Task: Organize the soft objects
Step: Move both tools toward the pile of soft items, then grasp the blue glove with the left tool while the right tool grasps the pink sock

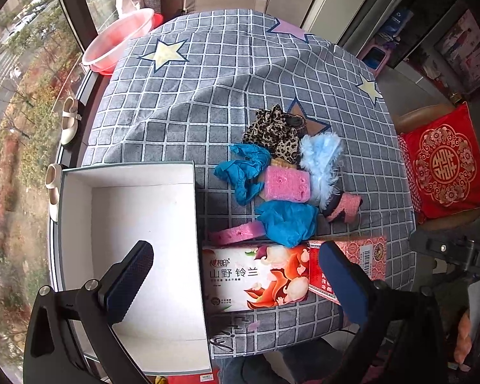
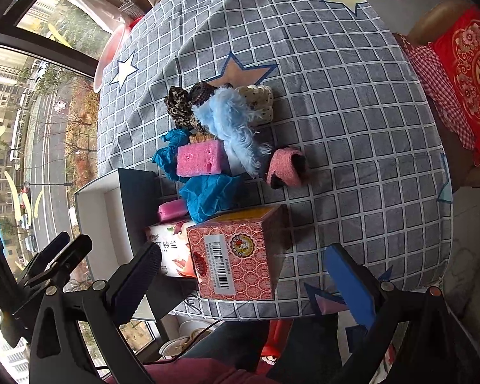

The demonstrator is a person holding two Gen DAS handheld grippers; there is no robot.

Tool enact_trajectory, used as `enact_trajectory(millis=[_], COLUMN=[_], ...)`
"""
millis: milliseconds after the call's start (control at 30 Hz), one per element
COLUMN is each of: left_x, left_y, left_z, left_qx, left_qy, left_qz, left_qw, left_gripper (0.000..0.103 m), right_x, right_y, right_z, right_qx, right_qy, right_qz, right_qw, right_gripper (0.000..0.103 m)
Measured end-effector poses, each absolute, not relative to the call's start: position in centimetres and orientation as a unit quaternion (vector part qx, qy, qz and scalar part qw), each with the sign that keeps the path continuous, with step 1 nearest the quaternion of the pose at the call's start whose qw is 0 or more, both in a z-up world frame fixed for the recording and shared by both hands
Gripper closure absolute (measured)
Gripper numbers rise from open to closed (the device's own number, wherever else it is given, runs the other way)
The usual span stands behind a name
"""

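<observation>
1. There, on the checked tablecloth (image 1: 208,102): a heap of soft things just beyond the tissue box (image 1: 256,276)
2. In the heap: pink sponge (image 1: 286,184), touched by crumpled blue cloth (image 1: 243,172) on its left, pale blue fluffy piece (image 1: 323,163) on its right, leopard-print fabric (image 1: 272,132) behind
3. Nearer the tissue box: a second blue wad (image 1: 288,220), a flat pink sponge (image 1: 236,233) touching it
4. Left of the tissue box, against it: white open box (image 1: 80,198), nothing inside
5. Right of the tissue box: red patterned carton (image 2: 236,256)
6. Left gripper (image 1: 236,278) held above the tissue box, fingers spread wide, gripping nothing
7. Right gripper (image 2: 243,275) above the red carton, likewise spread, nothing between the fingers
</observation>
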State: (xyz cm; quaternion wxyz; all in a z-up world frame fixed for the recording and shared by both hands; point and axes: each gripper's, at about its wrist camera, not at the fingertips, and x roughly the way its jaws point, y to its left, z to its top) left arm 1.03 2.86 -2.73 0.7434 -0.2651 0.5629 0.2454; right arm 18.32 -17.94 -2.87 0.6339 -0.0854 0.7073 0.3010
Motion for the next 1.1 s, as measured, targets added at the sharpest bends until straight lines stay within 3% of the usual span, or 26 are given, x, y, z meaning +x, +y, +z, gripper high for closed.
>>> enact_trajectory(millis=[933,1100], left_x=[14.0,15.8], left_y=[8.7,10.6], left_z=[-11.8,-13.7], left_qx=[-0.220,-0.255], left_qy=[0.616,0.606], left_qz=[0.210,0.208], left_qw=[0.727,0.724], left_gripper=[0.000,0.000], right_x=[23.9,24.2], right_y=[-18.8,-17.6], right_z=[-12.4,-14.5], right_qx=[-0.077,-0.083], right_qy=[0.759,0.765], right_qz=[0.259,0.270], right_qw=[0.592,0.579], right_gripper=[0.000,0.000])
